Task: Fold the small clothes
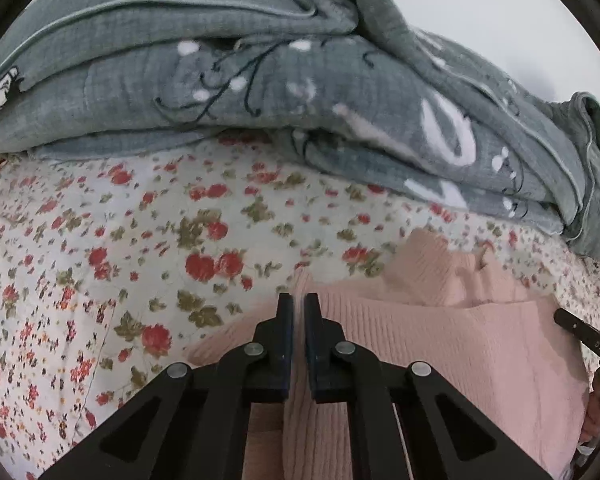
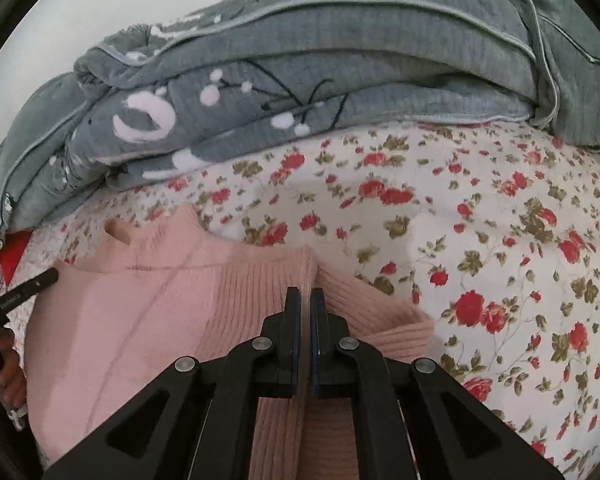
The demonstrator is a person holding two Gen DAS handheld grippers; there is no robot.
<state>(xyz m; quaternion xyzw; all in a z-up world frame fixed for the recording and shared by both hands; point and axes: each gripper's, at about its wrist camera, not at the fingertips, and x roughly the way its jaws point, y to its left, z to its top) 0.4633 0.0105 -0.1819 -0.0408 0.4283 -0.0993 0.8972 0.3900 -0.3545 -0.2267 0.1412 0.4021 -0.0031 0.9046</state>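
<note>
The left claw (image 1: 299, 308) has its two fingers drawn close together, pinching a raised ridge of the pink ribbed knit sweater (image 1: 440, 344); a thin strip of the knit shows between the blue pads. The sweater spreads out to the right of this claw and beneath it, with its collar ahead and to the right. At the far right edge of the left wrist view, the tip of the other tool and a bit of the hand holding it can be seen.

The right claw (image 2: 304, 304) is likewise nearly closed, gripping a fold of the same pink sweater (image 2: 140, 312) at what looks like a shoulder seam. Most of the sweater lies to the left of this claw, with the high collar (image 2: 120, 230) ahead and to the left, and a ribbed sleeve (image 2: 384, 328) runs out just to the claw's right. The left tool's black finger shows at the left edge of that view.

The sweater rests on a bed covered with a white floral sheet (image 1: 140, 240) printed with red roses and green leaves. Farther ahead of both claws, well apart from the sweater, lies a folded grey-green quilt (image 1: 220, 80) with white shapes and dark line drawings, stacked in thick layers against a pale wall.
</note>
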